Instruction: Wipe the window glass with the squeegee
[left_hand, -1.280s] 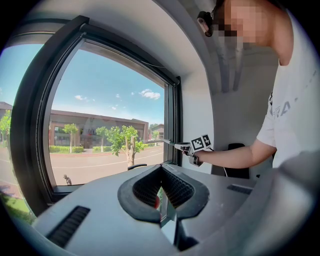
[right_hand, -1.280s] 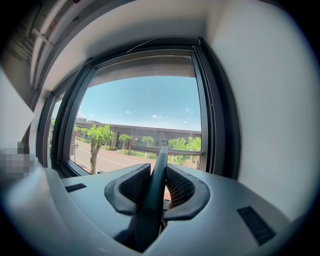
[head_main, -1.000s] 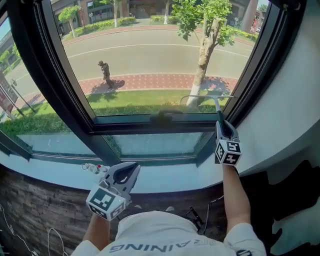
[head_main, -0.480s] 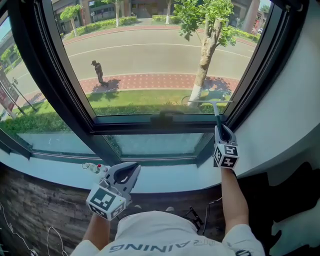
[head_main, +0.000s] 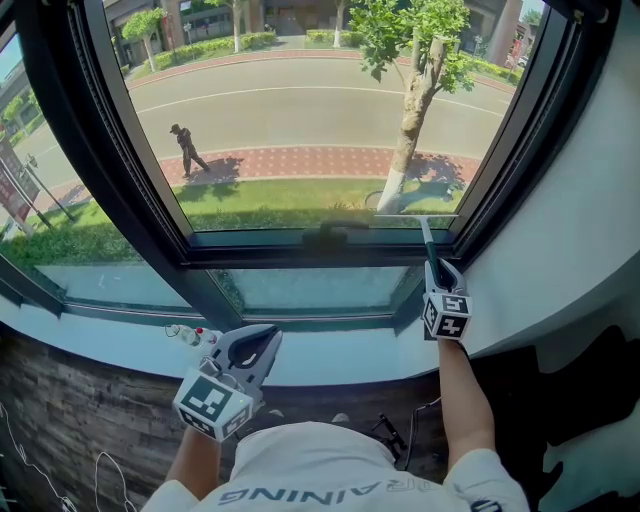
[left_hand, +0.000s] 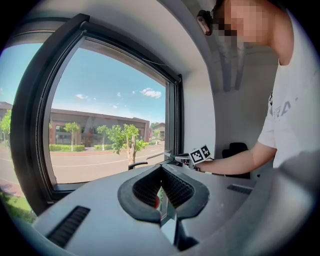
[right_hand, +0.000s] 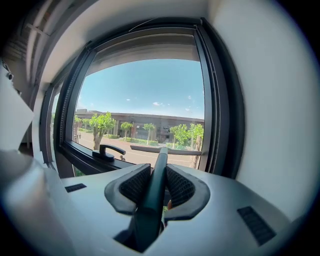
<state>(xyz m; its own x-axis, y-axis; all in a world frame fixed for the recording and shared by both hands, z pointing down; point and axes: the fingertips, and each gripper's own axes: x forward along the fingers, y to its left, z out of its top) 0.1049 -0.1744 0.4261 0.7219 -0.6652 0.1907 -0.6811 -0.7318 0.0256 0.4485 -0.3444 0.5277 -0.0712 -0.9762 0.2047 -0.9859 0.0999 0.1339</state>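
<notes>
Two grippers are held before a window. The right gripper (head_main: 437, 272) is raised to the lower frame rail, and its jaws are clamped on the dark handle of the squeegee (head_main: 428, 240). In the right gripper view the right gripper (right_hand: 152, 182) is seen with both ribbed pads pressed against the squeegee (right_hand: 158, 172), whose handle runs straight out ahead between them. The blade is carried crosswise beyond the jaw tips, level, along the bottom edge of the window glass (head_main: 300, 110) near its lower right corner. Whether the blade touches the pane cannot be told from these views.

A black window handle (right_hand: 111, 150) is noted on the frame rail, ahead and to the left of the right gripper.

The left gripper (head_main: 250, 345) is held low, below the window sill (head_main: 340, 352) and well apart from the squeegee. In the left gripper view the left gripper (left_hand: 162, 186) is seen with its jaw tips drawn together and nothing clamped between them. Small objects (head_main: 186, 336), one with a red part, are recorded on the sill just ahead and to the left of this gripper; they are too small to identify. The right gripper's marker cube (left_hand: 200, 154) is visible ahead and to its right.
</notes>
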